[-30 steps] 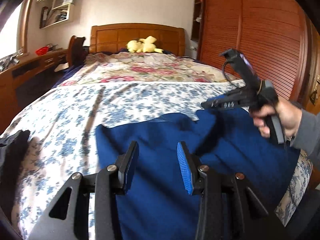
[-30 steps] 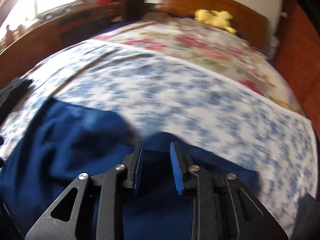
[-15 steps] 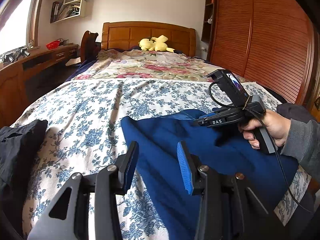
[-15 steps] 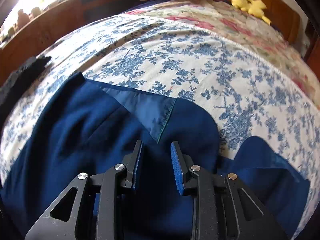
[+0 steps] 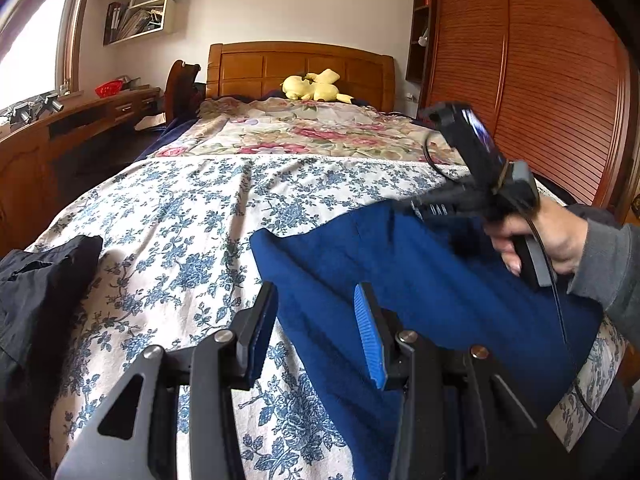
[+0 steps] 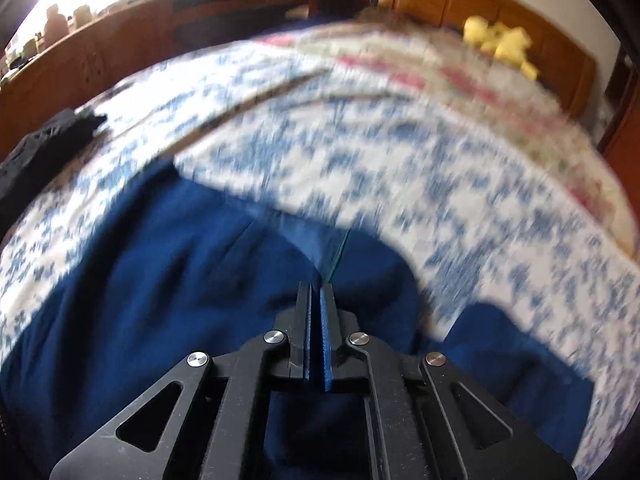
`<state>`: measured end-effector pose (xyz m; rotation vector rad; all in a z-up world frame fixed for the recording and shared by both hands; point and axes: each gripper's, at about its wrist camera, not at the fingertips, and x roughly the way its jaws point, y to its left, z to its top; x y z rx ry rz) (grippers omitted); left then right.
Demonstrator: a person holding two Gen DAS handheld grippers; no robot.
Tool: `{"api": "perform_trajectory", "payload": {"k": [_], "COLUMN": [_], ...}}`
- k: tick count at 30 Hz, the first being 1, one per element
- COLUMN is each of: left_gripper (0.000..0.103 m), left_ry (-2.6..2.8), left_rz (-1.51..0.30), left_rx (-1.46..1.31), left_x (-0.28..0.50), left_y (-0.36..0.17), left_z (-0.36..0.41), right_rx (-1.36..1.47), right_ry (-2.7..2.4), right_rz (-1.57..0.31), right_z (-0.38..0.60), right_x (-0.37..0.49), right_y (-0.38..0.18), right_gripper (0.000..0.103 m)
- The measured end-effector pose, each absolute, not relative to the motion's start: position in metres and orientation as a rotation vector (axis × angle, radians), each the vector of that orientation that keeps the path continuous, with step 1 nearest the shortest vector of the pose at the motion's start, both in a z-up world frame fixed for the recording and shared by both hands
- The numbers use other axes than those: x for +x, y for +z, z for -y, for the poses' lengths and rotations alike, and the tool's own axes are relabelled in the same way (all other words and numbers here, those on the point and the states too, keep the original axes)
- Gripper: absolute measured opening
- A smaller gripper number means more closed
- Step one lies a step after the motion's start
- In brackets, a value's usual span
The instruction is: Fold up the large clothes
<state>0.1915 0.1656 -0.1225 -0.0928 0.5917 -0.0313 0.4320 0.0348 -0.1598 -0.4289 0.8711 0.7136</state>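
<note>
Lying across the lower right of the frame, a blue garment [image 5: 432, 292] covers the floral bed [image 5: 192, 216]. The left tongs [image 5: 316, 332] hover released over its edge. The right tongs [image 6: 316, 300] have just clenched shut above the cloth; whether they pinch it is unclear.

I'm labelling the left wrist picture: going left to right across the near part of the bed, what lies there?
black garment → bare flowered bedspread → blue garment → right gripper in the person's hand.

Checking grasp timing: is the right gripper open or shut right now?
Shut. The right gripper has its blue pads nearly together over the blue garment; whether cloth is pinched between them cannot be told.
</note>
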Motion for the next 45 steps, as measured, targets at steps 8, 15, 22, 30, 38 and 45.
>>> {"api": "perform_trajectory", "payload": {"k": [8, 15, 22, 30, 38, 45], "left_gripper": [0.038, 0.038, 0.038, 0.038, 0.038, 0.042], "left_ry": [-0.033, -0.053, -0.065, -0.066, -0.054, -0.058], "left_rz": [-0.600, -0.597, -0.583, -0.576, -0.569, -0.626], "left_rx": [-0.096, -0.093, -0.073, -0.047, -0.003, -0.054], "left_x": [0.193, 0.193, 0.188, 0.177, 0.145, 0.120], "left_y": [-0.124, -0.122, -0.116, -0.111, -0.108, -0.117], "left_z": [-0.166, -0.160, -0.147, -0.130, -0.107, -0.106], "right_rx": [-0.502, -0.474, -0.460, -0.405, -0.372, -0.337], "right_ry": [0.693, 0.626, 0.577, 0.523, 0.458, 0.438], "right_rz": [-0.794, -0.783, -0.816, -0.863, -0.924, -0.916], "right_z": [-0.075, -0.035, 0.045, 0.139, 0.207, 0.244], "right_x": [0.439, 0.430, 0.386, 0.325, 0.286, 0.269], "right_y": [-0.145, -0.126, -0.119, -0.125, -0.143, -0.142], "right_gripper": [0.001, 0.048, 0.048, 0.048, 0.048, 0.053]}}
